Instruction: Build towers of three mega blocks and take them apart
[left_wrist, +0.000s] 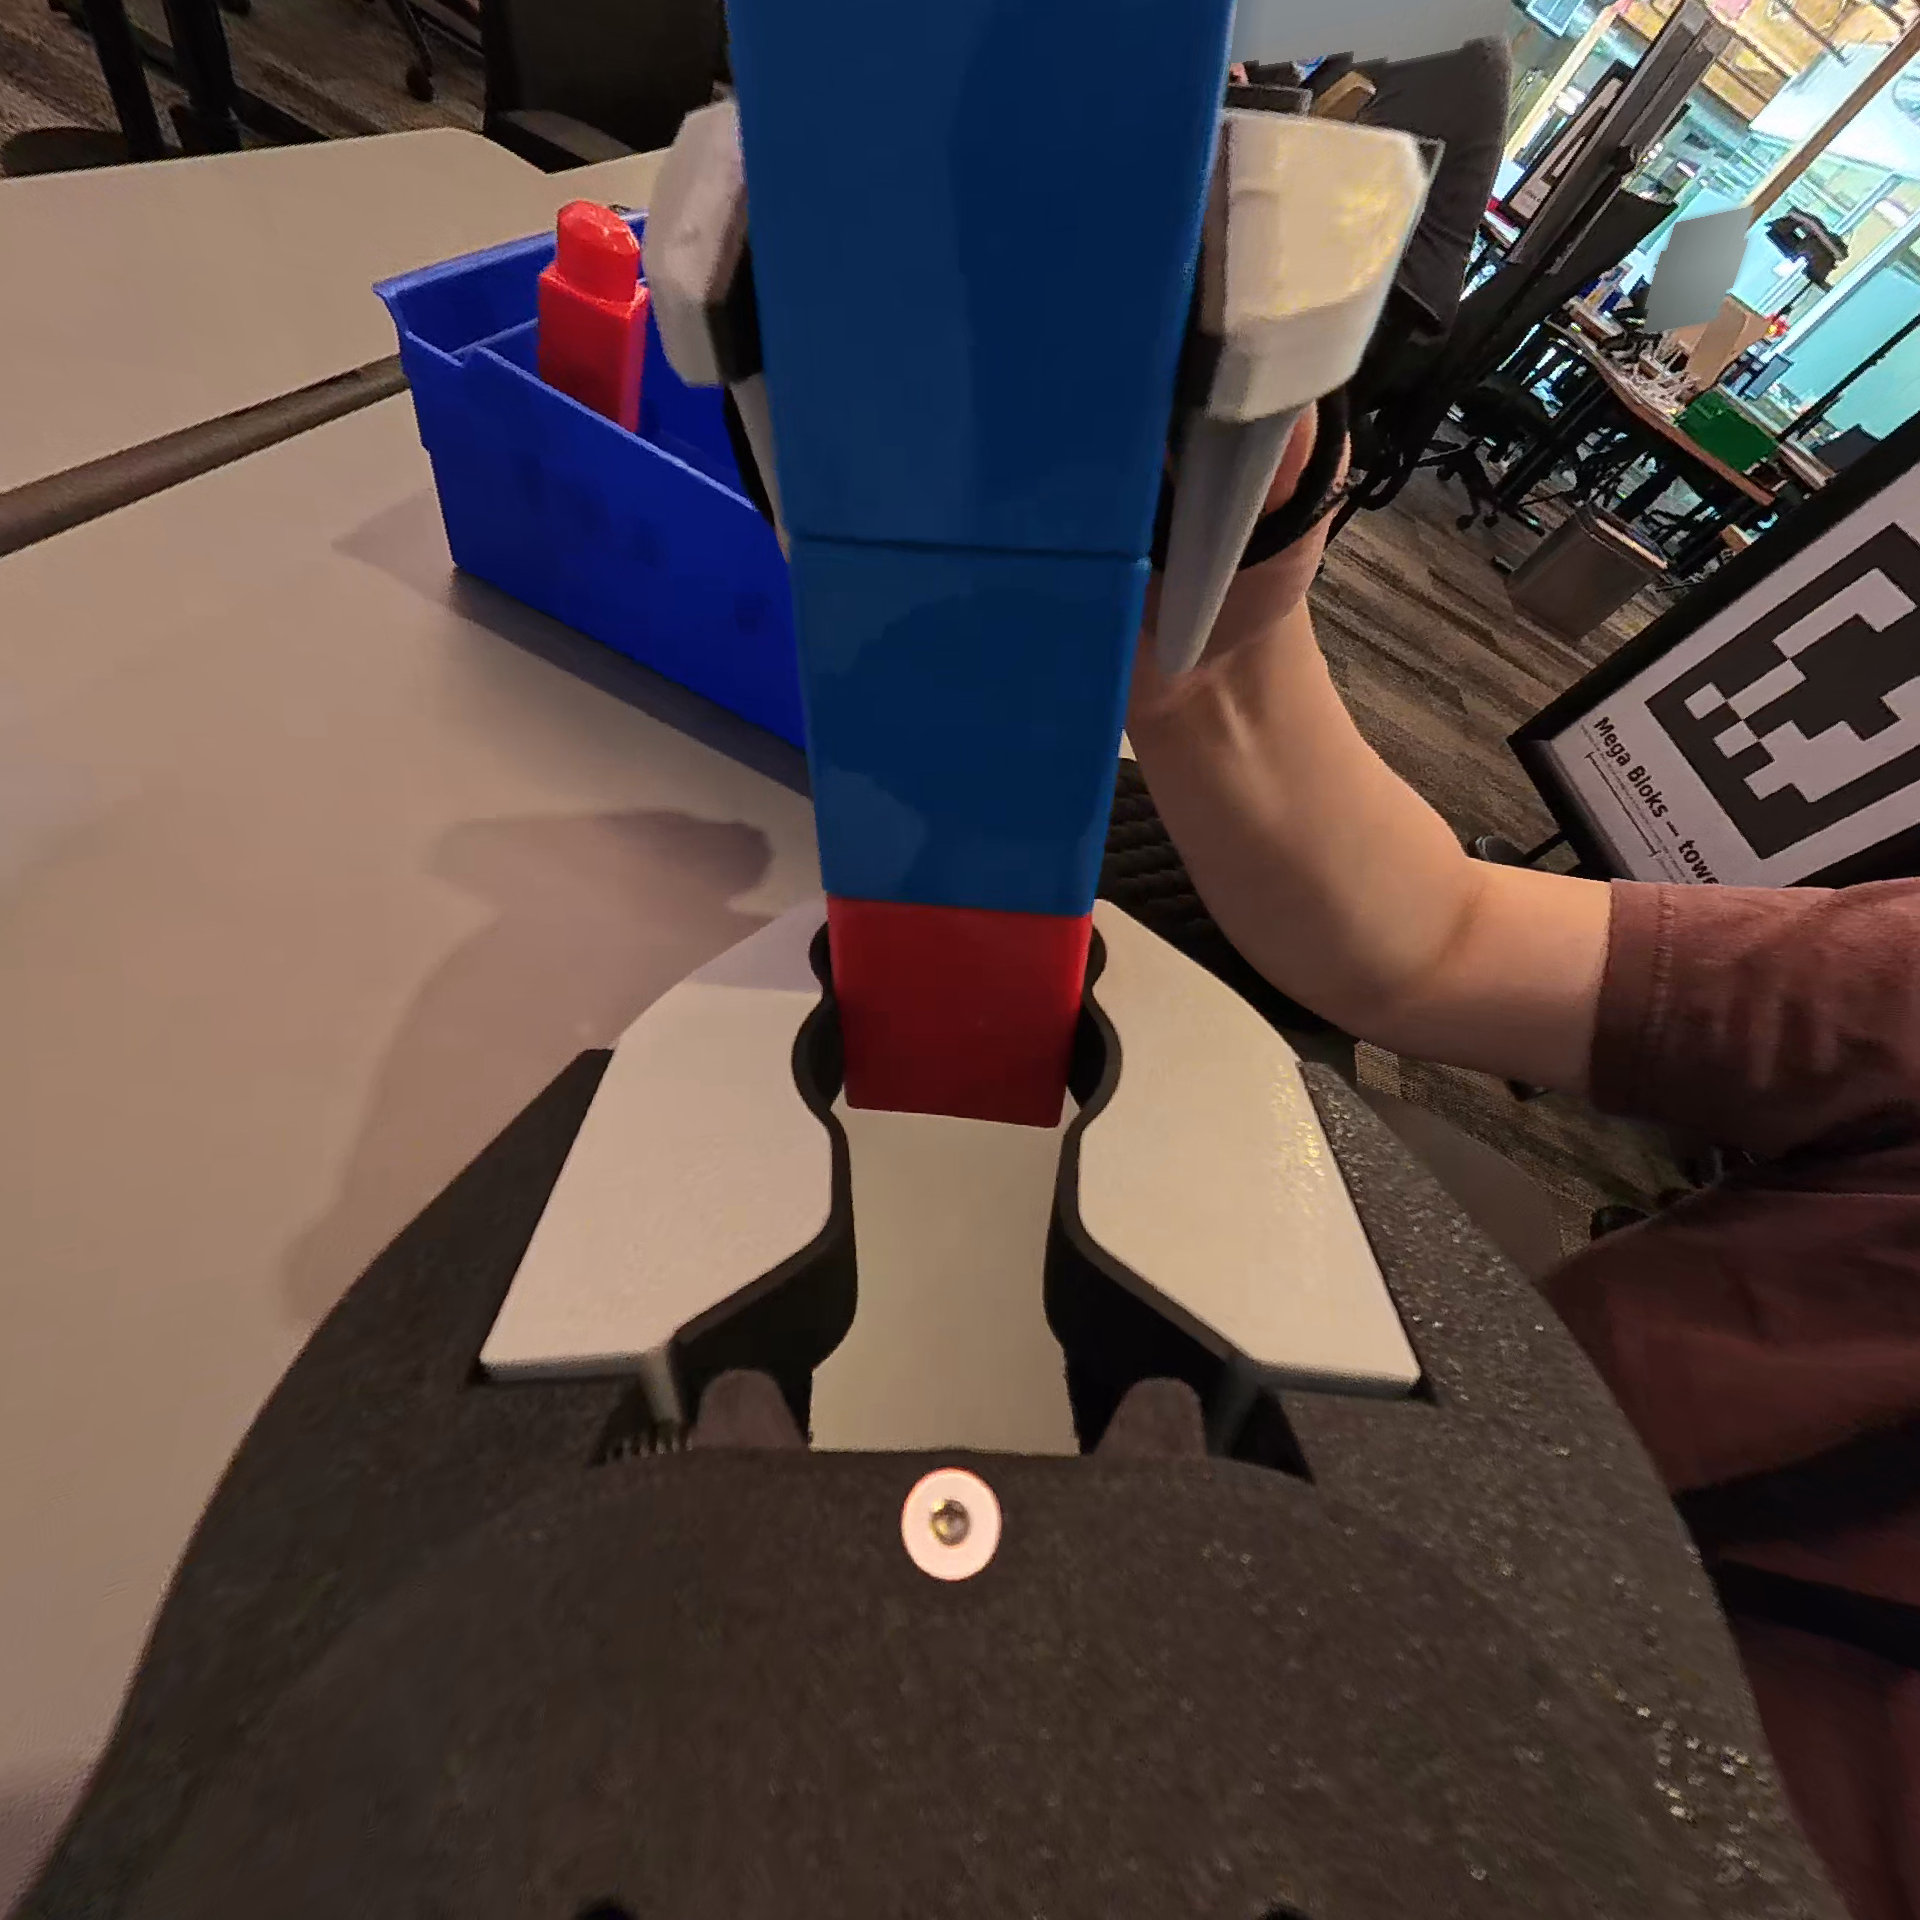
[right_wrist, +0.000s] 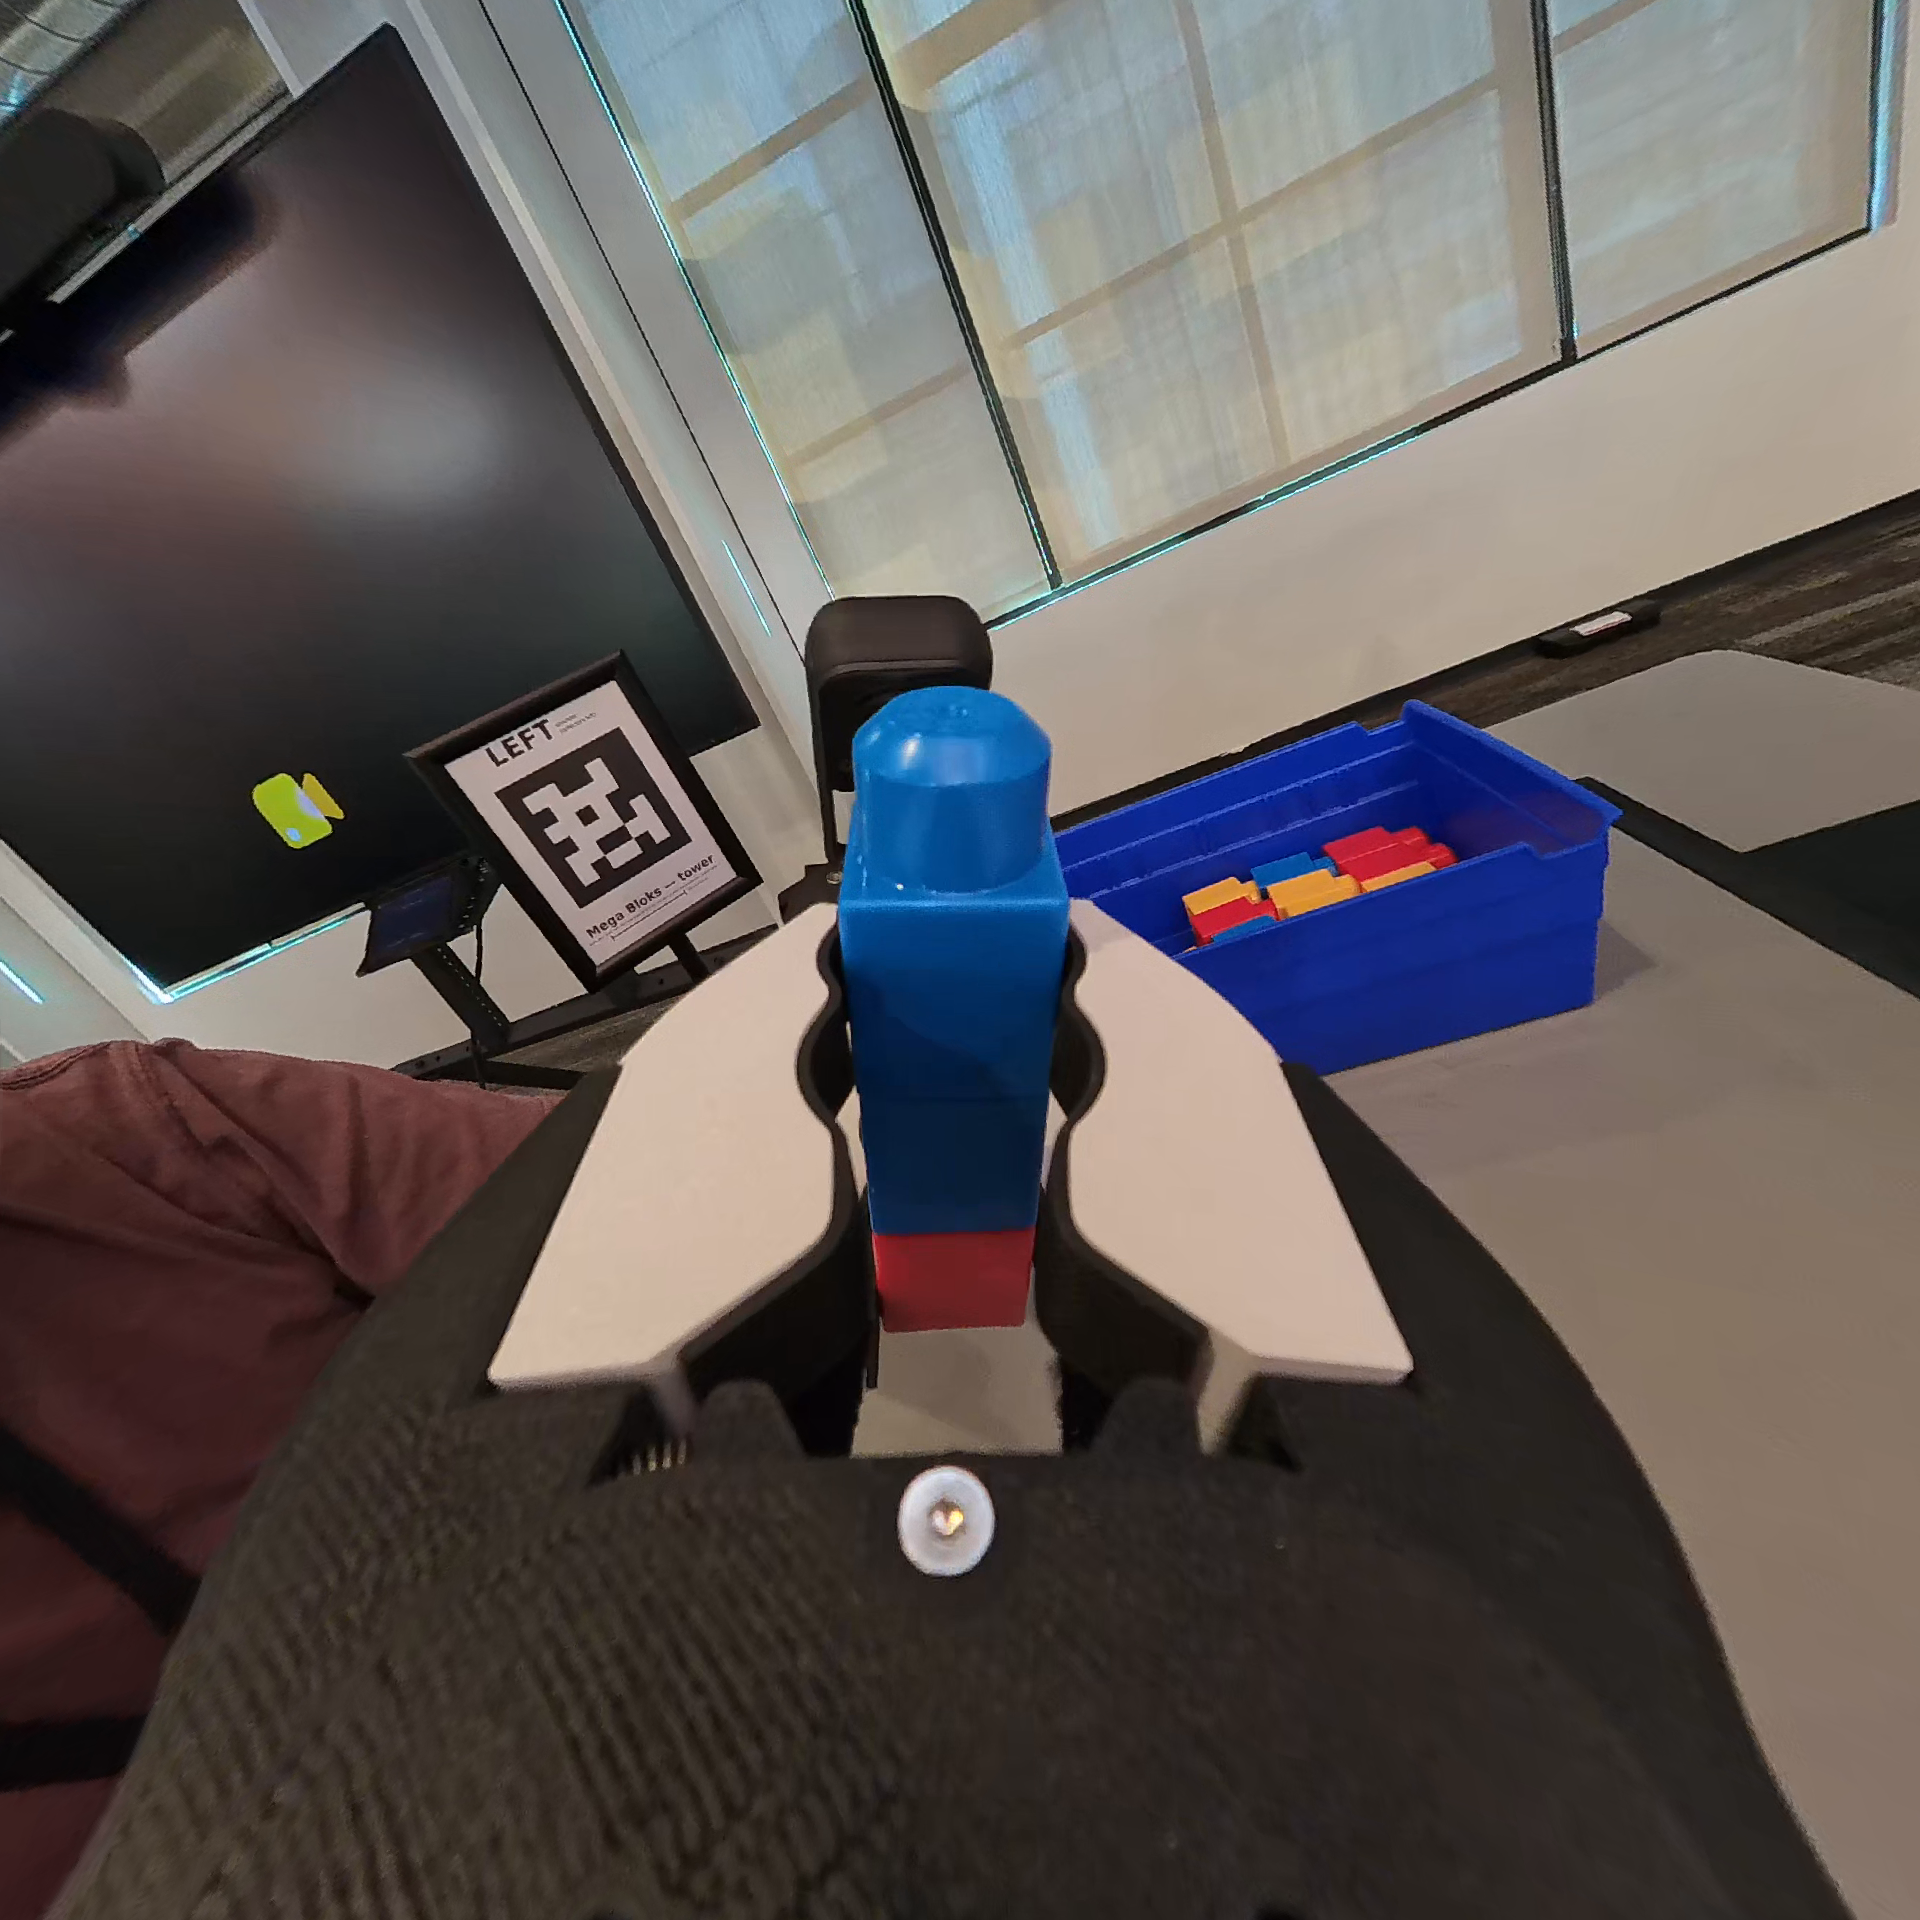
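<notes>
A three-block tower is held between both grippers above the grey table. It has a red block at one end, a middle blue block and an end blue block. My left gripper is shut on the red block, with both pads pressed on its sides. My right gripper is shut on the end blue block, whose round stud points away from the camera. The right gripper also shows in the left wrist view, clamped on that blue block. The red block lies deep between the right fingers.
A blue bin on the table holds several loose red, yellow and blue blocks. In the left wrist view the bin has a red block stack standing in it. A framed marker sign stands beside the table. A person's forearm reaches in from the right. The tips of one gripper are about 9 cm away from the tips of the other.
</notes>
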